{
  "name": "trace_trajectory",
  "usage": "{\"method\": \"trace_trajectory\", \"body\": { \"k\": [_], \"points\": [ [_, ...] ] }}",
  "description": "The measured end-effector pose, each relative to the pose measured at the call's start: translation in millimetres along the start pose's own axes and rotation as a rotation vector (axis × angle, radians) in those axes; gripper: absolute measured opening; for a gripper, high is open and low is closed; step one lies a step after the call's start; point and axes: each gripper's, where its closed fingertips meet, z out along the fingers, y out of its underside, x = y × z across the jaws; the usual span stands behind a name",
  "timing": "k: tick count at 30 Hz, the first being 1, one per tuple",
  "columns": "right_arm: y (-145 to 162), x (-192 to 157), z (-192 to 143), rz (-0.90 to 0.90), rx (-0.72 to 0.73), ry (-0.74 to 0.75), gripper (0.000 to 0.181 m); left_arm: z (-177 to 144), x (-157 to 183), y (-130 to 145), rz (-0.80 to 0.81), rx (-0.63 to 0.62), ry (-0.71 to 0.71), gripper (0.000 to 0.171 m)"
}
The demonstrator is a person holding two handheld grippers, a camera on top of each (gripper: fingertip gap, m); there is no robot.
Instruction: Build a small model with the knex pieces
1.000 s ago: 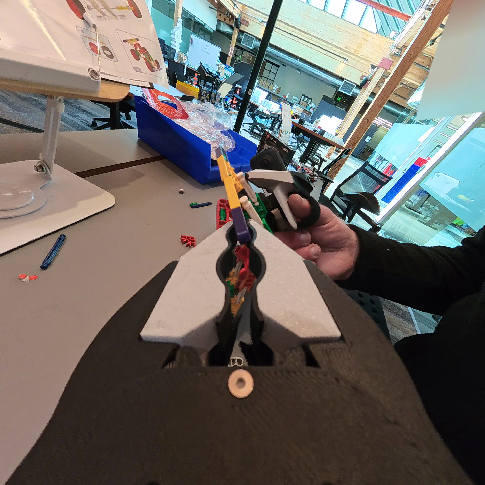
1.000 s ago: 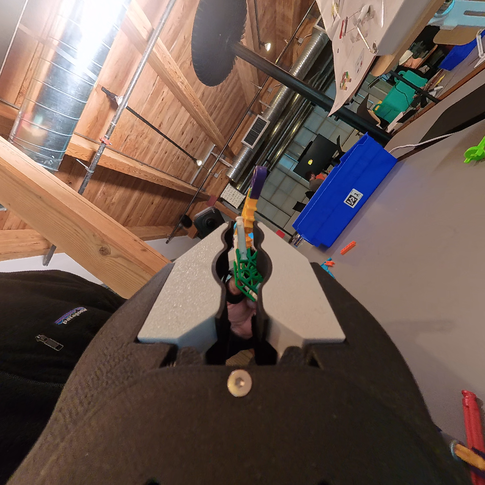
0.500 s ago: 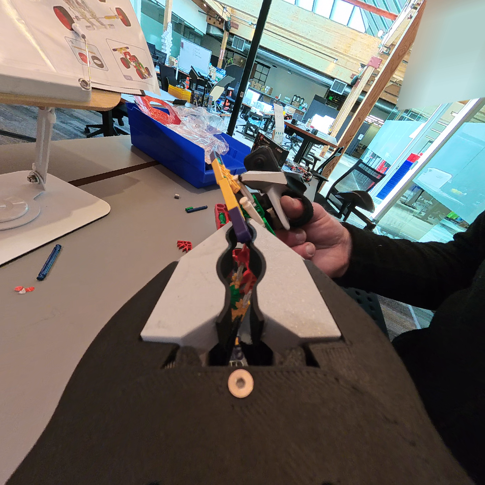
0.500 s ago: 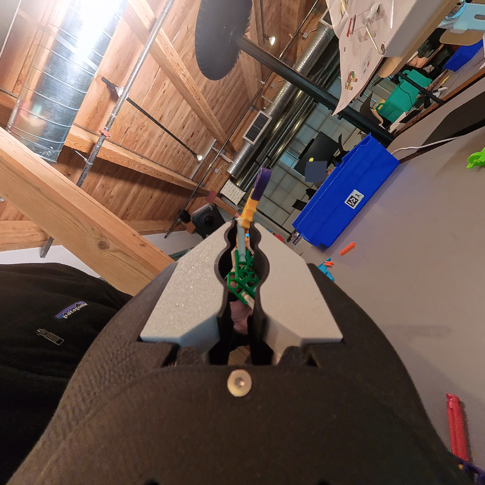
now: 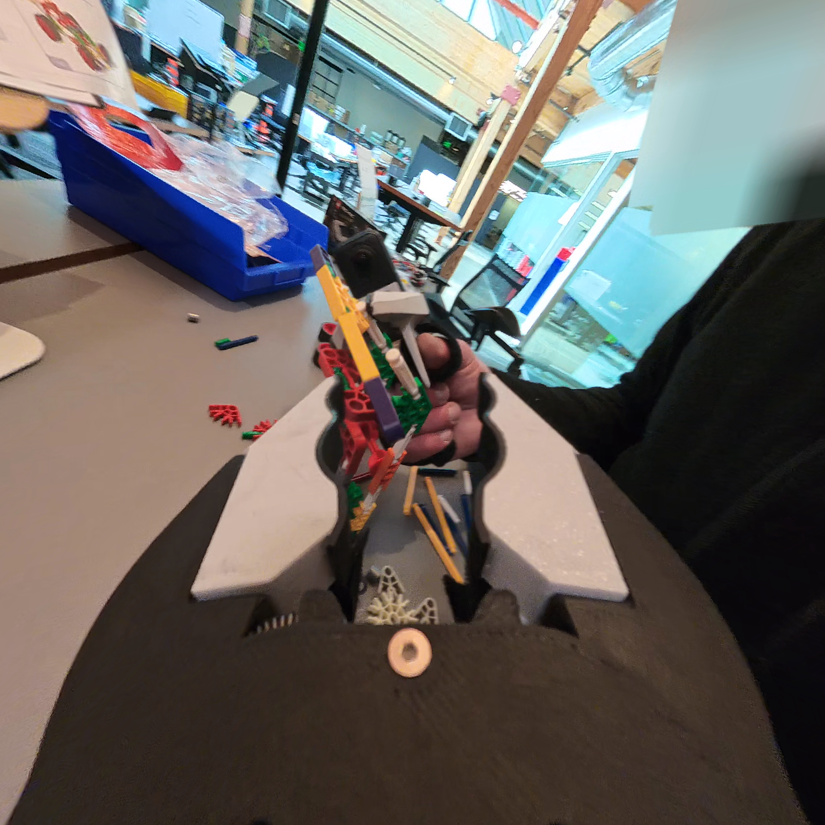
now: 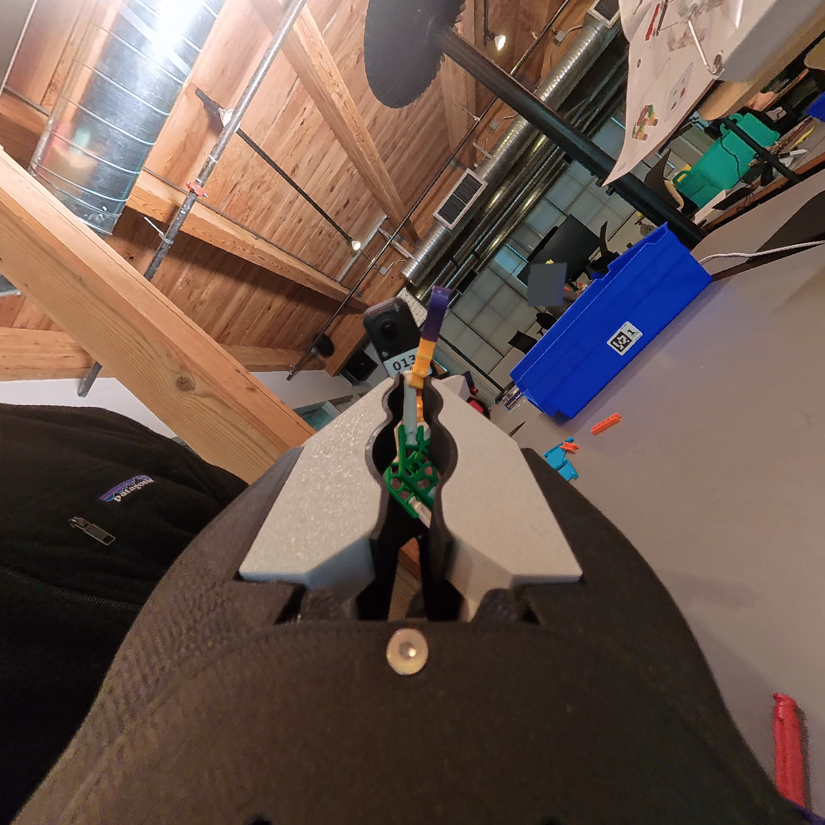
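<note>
A toy model of plastic rods and connectors, yellow, purple, red, green and white [image 5: 357, 352], stands upright in the air above the grey table. My left gripper [image 5: 406, 388] is open, with its grey fingers [image 5: 277, 491] spread on either side of the model's lower part; whether they touch it I cannot tell. My right gripper [image 6: 415, 384] is shut on the model's green connector [image 6: 410, 473]. A white rod and the yellow and purple strip stick out past its tips. The right gripper [image 5: 393, 308] and the hand [image 5: 446, 402] holding it also show in the left wrist view.
A blue bin [image 5: 178, 223] with clear plastic bags stands at the back of the table [image 5: 111, 446]. Loose pieces lie around: red connectors [image 5: 225, 414], a green and blue rod [image 5: 236, 341], yellow and blue rods [image 5: 437, 513], white connectors [image 5: 397, 602], a red rod [image 6: 788, 759]. An instruction sheet [image 5: 58, 49] hangs at upper left. The tips of one gripper are about 4 centimeters away from the tips of the other. From either gripper's tips it is about 20 centimeters to the red rod [image 6: 788, 759].
My left gripper has opened and let go of the model, which now hangs in the right gripper alone. The left view has shifted right, and the stand base has nearly left the frame.
</note>
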Motion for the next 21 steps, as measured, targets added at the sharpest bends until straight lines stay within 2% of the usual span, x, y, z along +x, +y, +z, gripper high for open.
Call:
{"method": "trace_trajectory", "body": {
  "k": [2,7,10,15,21],
  "points": [
    [1.3,-2.7,1.8,-0.007,-0.007,-0.011,0.004,-0.5,9.1,-4.2,-0.046,-0.026,0.092,0.063],
    [5.5,-5.2,7.9,-0.028,-0.036,-0.028,0.004,-5.2,8.3,-18.6,-0.053,-0.084,0.113,0.06],
    [9.6,-5.8,12.3,-0.054,-0.067,-0.022,0.004,-8.0,0.9,-23.1,-0.05,-0.128,0.08,0.045],
    [15.6,-10.0,15.9,-0.104,-0.108,-0.022,0.004,-6.6,-1.9,-15.0,-0.013,-0.247,0.06,0.026],
    [16.4,-13.6,14.8,-0.145,-0.123,-0.012,0.005,-1.5,-4.4,-14.6,-0.003,-0.285,0.044,0.011]
  ]
}}
